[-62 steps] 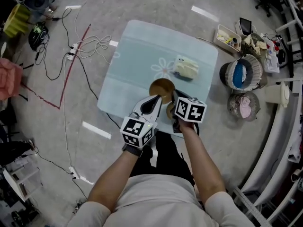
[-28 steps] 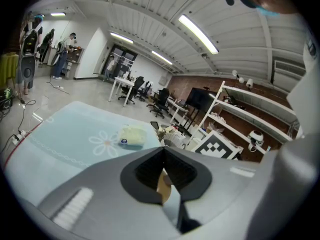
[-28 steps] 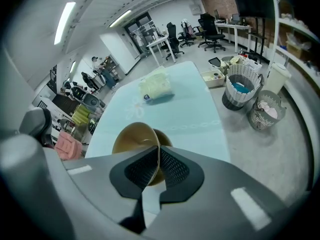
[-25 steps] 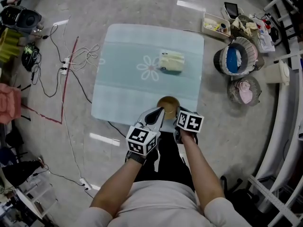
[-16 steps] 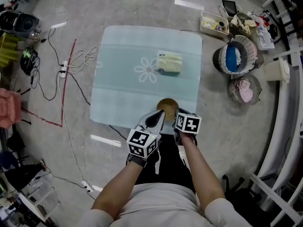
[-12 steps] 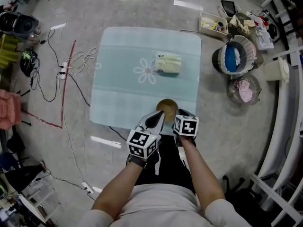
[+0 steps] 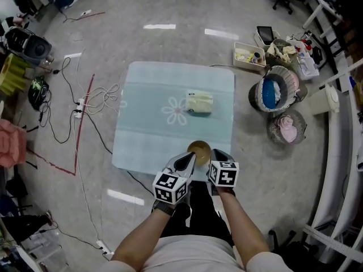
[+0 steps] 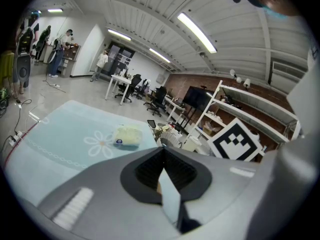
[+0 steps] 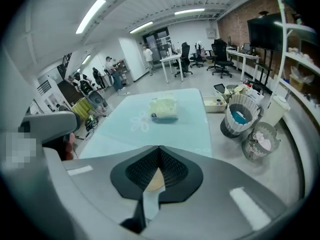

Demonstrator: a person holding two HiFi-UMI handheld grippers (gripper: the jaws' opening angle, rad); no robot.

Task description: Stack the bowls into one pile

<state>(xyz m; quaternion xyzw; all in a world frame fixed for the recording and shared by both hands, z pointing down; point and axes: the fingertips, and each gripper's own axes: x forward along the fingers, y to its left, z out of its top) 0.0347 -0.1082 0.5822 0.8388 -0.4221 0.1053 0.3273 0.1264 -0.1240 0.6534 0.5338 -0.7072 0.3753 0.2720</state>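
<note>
Left gripper [image 7: 189, 159] and right gripper [image 7: 211, 155]: jaws pressed together, holding nothing, tips just beside the bowl [image 7: 198, 149].

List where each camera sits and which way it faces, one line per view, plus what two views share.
Head view: on the person's head, looking steeply down at the blue cloth, brown bowl and pale pack; both forearms, left claw and right claw show.
Left gripper view: rides the left claw, facing across the cloth toward the pack; its shut jaws show.
Right gripper view: rides the right claw, facing likewise; its shut jaws show.
Shared: all views show the flowered cloth and pack.
</note>
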